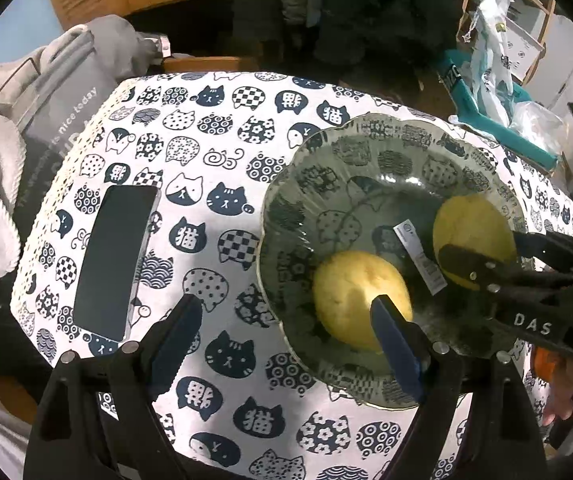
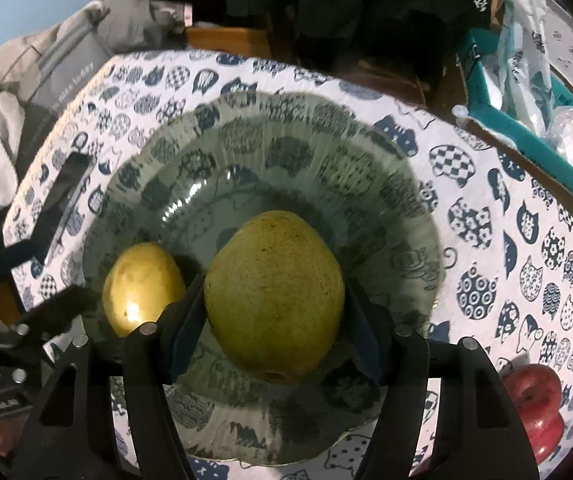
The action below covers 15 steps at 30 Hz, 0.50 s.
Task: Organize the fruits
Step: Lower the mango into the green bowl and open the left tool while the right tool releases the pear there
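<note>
One glass bowl (image 2: 414, 216) with a scalloped rim sits on the worktop (image 1: 214, 128), which is covered in a cat-print cloth. Bowl holds one yellow-green pear (image 1: 350, 300) lying loose on its floor, near side in the left wrist view. A white barcode label (image 1: 418, 256) is on the bowl floor between the two pears.

Second pear (image 2: 274, 296), bigger in frame, is gripped by the right claw (image 2: 274, 320), blue pads pressed on both its sides, over the bowl interior; cannot tell if it touches the glass.

Left claw (image 1: 286, 340) is open with nothing between its fingers, one finger over the cloth, the other over the loose pear and the bowl rim.

Count: two pears, one bowl, one red apple (image 2: 534, 408) on the cloth outside the bowl at the right wrist view's lower right, one dark phone (image 1: 116, 260) flat on the cloth left of the bowl. Teal box (image 1: 498, 128) with plastic bags at the far right edge.
</note>
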{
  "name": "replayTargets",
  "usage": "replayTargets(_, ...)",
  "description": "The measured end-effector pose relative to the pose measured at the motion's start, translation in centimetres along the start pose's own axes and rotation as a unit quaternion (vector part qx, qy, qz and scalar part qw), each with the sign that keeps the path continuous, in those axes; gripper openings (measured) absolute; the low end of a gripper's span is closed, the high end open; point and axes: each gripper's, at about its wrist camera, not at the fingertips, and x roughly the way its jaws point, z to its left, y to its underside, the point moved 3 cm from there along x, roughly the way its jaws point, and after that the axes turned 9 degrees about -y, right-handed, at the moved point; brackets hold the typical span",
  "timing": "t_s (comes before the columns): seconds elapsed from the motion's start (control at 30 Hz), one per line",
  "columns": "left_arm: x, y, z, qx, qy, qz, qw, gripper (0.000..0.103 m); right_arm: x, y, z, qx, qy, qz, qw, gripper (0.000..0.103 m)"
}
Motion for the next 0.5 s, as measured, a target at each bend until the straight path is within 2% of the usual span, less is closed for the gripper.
replayTargets(0.27,0.0,0.2,0.8,-0.010,0.001,0.002,0.9999,0.087,1.2,0.2,0.0,0.002,0.004,0.025,1.000,0.067)
replayTargets(0.3,0.0,0.2,0.9,-0.012,0.002,0.003,0.9999,0.087,1.2,0.2,0.0,0.004,0.003,0.022,1.000,0.068)
replayTargets(0.4,-0.1,0.2,1.0,-0.015,0.004,0.002,0.9999,0.087,0.2,-0.3,0.4,-0.002,0.006,0.006,1.000,0.081)
replayTargets(0.5,-0.5,0.2,1.0,-0.016,0.006,-0.002,0.9999,0.087,-1.1,-0.8,0.8,-0.004,0.001,-0.012,1.000,0.081)
